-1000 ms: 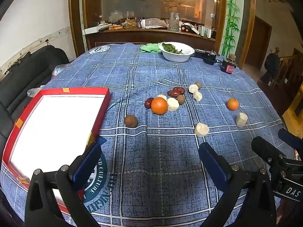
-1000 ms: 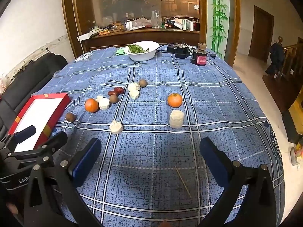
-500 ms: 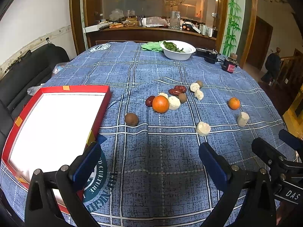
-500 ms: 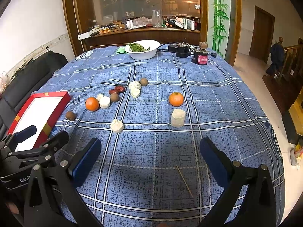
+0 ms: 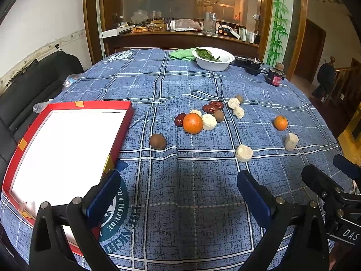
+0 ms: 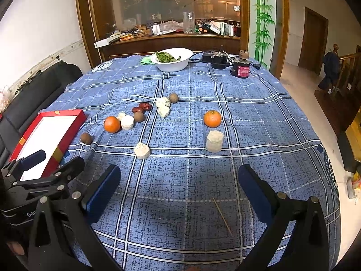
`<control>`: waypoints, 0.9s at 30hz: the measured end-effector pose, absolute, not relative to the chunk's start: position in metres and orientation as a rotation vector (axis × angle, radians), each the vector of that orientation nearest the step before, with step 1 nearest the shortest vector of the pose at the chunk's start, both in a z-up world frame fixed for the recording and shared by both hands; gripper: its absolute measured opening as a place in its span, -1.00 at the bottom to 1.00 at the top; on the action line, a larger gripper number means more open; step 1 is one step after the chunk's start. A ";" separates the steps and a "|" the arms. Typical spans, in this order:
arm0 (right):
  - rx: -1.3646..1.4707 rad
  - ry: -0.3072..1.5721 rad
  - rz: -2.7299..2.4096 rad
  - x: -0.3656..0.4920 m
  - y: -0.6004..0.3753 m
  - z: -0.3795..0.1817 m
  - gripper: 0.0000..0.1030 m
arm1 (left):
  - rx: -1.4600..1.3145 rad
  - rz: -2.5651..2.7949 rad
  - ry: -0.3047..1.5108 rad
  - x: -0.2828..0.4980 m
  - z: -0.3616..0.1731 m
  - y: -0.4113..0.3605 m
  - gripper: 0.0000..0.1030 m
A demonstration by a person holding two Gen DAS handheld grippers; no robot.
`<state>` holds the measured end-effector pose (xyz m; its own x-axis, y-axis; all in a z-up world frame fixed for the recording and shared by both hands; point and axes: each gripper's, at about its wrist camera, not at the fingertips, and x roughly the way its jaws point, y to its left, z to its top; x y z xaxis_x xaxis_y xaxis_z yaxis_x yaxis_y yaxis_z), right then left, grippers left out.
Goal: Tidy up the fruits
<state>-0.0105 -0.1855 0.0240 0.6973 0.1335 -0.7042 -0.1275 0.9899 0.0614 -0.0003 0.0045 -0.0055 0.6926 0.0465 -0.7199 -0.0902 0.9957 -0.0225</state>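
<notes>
Loose fruit lies mid-table on the blue checked cloth: a large orange [image 5: 193, 123] [image 6: 112, 124], a smaller orange [image 5: 281, 122] [image 6: 212, 118], a brown round fruit [image 5: 158, 141] [image 6: 86, 138], dark red dates [image 5: 213, 107] [image 6: 142, 108] and several pale chunks [image 5: 243, 153] [image 6: 214, 141]. A red-rimmed box with a white floor [image 5: 67, 144] [image 6: 45, 135] sits at the left. My left gripper [image 5: 178, 194] and right gripper [image 6: 179, 187] both hover open and empty over the near cloth, short of the fruit.
A white bowl of greens [image 5: 214, 61] [image 6: 173, 59], black electronics and a red-labelled jar [image 6: 241, 67] stand at the far side. A thin stick [image 6: 222, 215] lies between the right fingers. A black seat [image 5: 27, 85] borders the table on the left.
Both grippers have eased slightly forward toward the fruit; the jaws stay wide apart and no fruit has moved.
</notes>
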 end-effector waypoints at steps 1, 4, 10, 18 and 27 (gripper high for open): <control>0.008 0.786 0.146 -0.010 -0.185 0.024 1.00 | -0.060 0.076 0.803 0.000 -0.005 0.005 0.99; 0.009 0.786 0.147 -0.011 -0.185 0.024 1.00 | -0.059 0.077 0.802 0.000 -0.005 0.006 0.99; 0.016 0.786 0.142 -0.011 -0.187 0.024 1.00 | -0.059 0.077 0.809 0.000 -0.006 0.006 0.99; 0.018 0.784 0.144 -0.010 -0.190 0.025 1.00 | -0.058 0.075 0.814 0.002 -0.006 0.007 0.99; 0.027 0.789 0.121 -0.012 -0.203 0.022 1.00 | -0.057 0.088 0.811 0.001 -0.009 0.011 0.99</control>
<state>-0.0117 -0.2028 0.0223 0.6979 0.1187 -0.7063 -0.0984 0.9927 0.0696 0.0005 0.0111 -0.0092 0.6857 0.0565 -0.7256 -0.1004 0.9948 -0.0174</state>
